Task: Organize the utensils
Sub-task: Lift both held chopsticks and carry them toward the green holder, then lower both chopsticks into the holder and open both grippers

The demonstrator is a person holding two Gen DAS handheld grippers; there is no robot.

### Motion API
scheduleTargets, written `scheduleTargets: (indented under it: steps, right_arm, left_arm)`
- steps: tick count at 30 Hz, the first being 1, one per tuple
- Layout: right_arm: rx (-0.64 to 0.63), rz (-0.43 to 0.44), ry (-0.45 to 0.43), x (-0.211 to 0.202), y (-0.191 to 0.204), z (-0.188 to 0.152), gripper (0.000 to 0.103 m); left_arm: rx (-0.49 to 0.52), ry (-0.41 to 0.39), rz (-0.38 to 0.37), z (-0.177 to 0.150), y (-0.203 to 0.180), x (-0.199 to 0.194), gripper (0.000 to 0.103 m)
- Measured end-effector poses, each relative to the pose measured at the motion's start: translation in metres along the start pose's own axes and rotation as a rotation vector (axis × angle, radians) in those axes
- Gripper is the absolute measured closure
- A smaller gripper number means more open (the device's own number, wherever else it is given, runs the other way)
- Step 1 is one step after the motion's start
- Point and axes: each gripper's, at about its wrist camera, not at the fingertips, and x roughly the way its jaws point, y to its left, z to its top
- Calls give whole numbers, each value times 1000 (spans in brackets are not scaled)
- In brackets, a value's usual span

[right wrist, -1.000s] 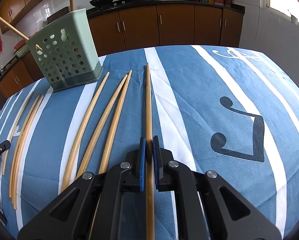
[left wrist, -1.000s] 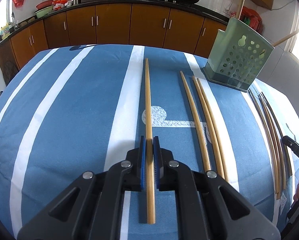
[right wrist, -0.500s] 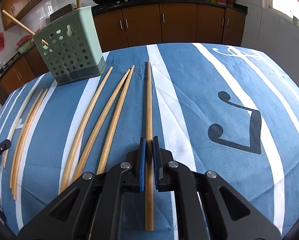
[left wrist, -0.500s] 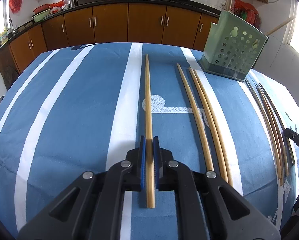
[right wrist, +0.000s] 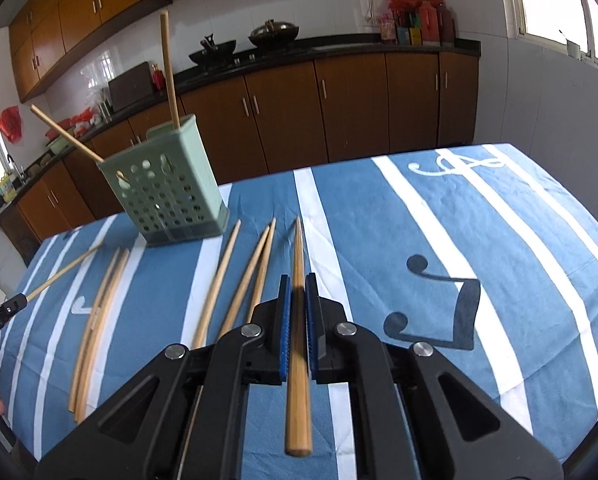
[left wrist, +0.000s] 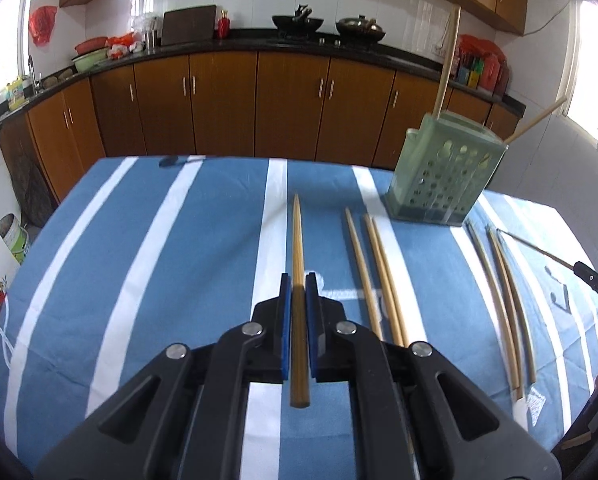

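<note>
My left gripper [left wrist: 298,286] is shut on a bamboo chopstick [left wrist: 298,240] and holds it lifted off the blue striped cloth, tip pointing away. My right gripper [right wrist: 298,286] is shut on another bamboo chopstick [right wrist: 298,248], also lifted. A green perforated utensil holder [left wrist: 443,178] stands at the far right of the table with two chopsticks sticking out; it also shows in the right wrist view [right wrist: 167,192] at the far left. Several loose chopsticks [left wrist: 379,272] lie on the cloth between the grippers, and they show in the right wrist view [right wrist: 235,280] too.
More chopsticks [left wrist: 507,300] lie near the right table edge, seen at the left in the right wrist view [right wrist: 95,312]. The other gripper's held chopstick [left wrist: 535,250] crosses above them. Kitchen cabinets [left wrist: 259,108] stand beyond the table's far edge.
Both grippers have risen and tilted up with their chopsticks, which have lifted off the cloth. The cabinets and wall now fill the upper views.
</note>
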Motion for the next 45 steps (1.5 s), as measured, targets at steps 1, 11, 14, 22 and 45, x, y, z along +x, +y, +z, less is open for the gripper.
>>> scheduleTargets:
  steps: [1,11,14,22,45]
  right_arm:
    - [-1,1,-9,-2,0,2,95]
    - [-5,11,-85,-21,4,21,95]
    - [-11,18,-112,-28,5,28,95]
    - [-24,30,-145,-37,10,39,95]
    - [-23,251,-319,-87,47,106,95]
  left_arm:
    - [-3,-15,-3,4,0,-4,95]
    - [-17,-130,-23,37,0,-37,95]
    - [-17,-156,-28,46,-1,-44,95]
    - [-4,-190,-37,58,-6,-57,95]
    - [0,-361,-211,120,-55,-119,95]
